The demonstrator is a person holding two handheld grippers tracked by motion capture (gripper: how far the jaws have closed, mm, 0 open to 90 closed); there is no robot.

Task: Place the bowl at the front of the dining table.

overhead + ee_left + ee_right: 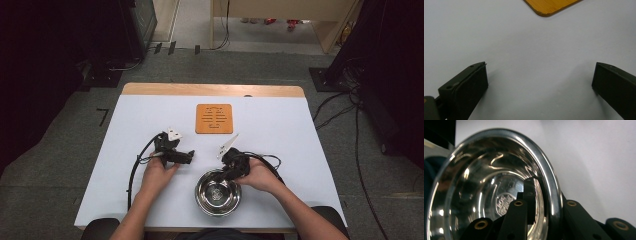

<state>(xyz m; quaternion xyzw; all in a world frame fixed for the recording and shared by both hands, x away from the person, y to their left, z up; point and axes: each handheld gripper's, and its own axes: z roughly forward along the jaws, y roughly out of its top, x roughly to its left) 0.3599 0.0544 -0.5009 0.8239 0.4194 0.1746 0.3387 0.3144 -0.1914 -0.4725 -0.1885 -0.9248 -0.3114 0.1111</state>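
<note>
On the white table [280, 130], left of centre: left gripper [191, 156] held low in the left hand [157, 172], grey three-cornered plate on top, black cable looping back toward the near edge. Jaws spread wide apart in the left gripper view, nothing between them but bare white tabletop [529, 57]. Fingertips [477, 75] dark and blocky, just above the surface or resting on it; cannot tell which. Corner of the orange mat [549, 6] at the top of that view, well apart from the jaws.

Farther back, near the middle of the table: orange square mat [214, 118] with a pattern of cut slots, lying flat, touching nothing else.

Toward the near edge, right of centre: shiny steel bowl [218, 192], upright on the table in the high view, a stamped mark in its bottom. Right gripper [226, 175] meeting the bowl at its far right rim, gripped by the right hand [257, 175], cable curling out to the right. Seen in the right gripper view: jaws closed across the bowl rim [552, 192], one jaw inside against the polished wall, the other outside against the rim, clamping it between them. Reflections of the jaw visible on the inner wall. White tabletop [599, 157] beyond the rim.
</note>
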